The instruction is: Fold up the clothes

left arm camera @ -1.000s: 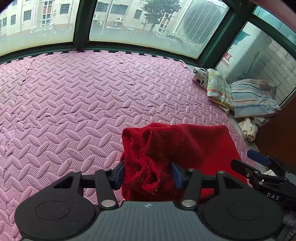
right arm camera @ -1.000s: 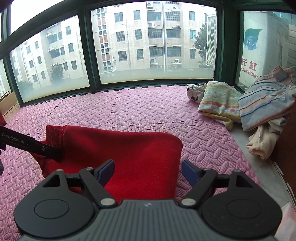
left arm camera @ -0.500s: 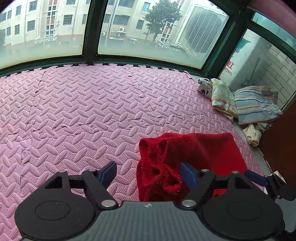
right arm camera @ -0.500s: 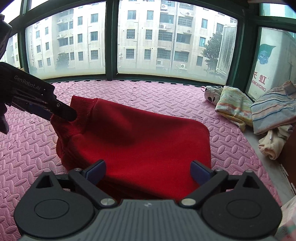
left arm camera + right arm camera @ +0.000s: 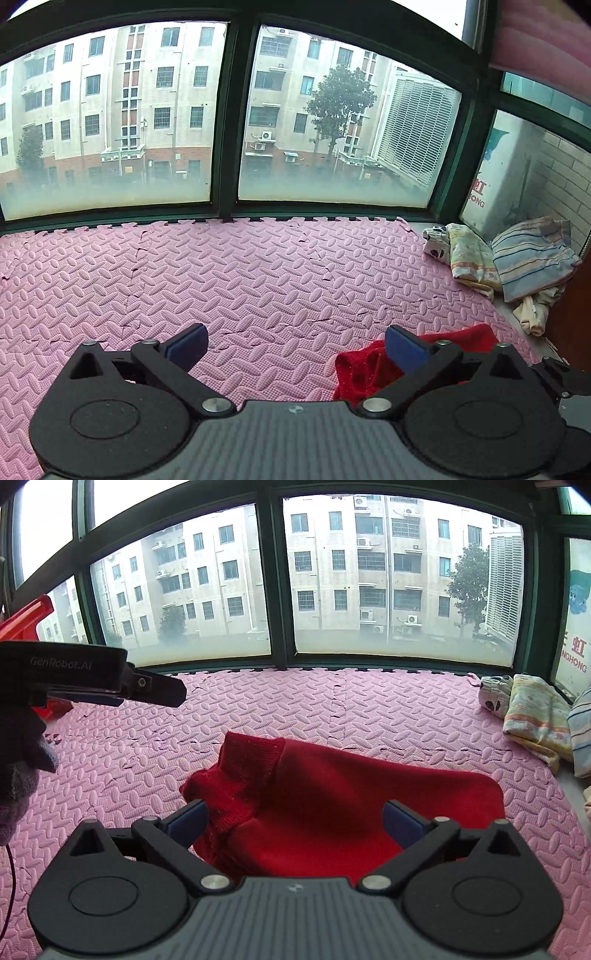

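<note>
A red knit garment [image 5: 351, 812] lies folded on the pink foam mat [image 5: 369, 709], its ribbed edge bunched at the left end. My right gripper [image 5: 295, 816] hovers over its near edge, open, with the pads off the cloth. In the left wrist view the garment [image 5: 362, 365] shows only at the lower right, behind the right fingertip. My left gripper [image 5: 295, 341] has its jaws opening wide over bare mat [image 5: 258, 277], with nothing between them. From the right wrist view the left gripper [image 5: 147, 690] is up at the left, held by a gloved hand [image 5: 22, 775].
A pile of other clothes [image 5: 517, 258], striped and patterned, sits in the far right corner by the wall; it shows too in the right wrist view [image 5: 532, 716]. Dark-framed windows [image 5: 225, 122] border the mat's far edge. A red object [image 5: 29, 616] stands at the far left.
My left gripper let go of the bunched red cloth, opened wide, rose and drew away to the left. My right gripper opened further and shifted over the garment.
</note>
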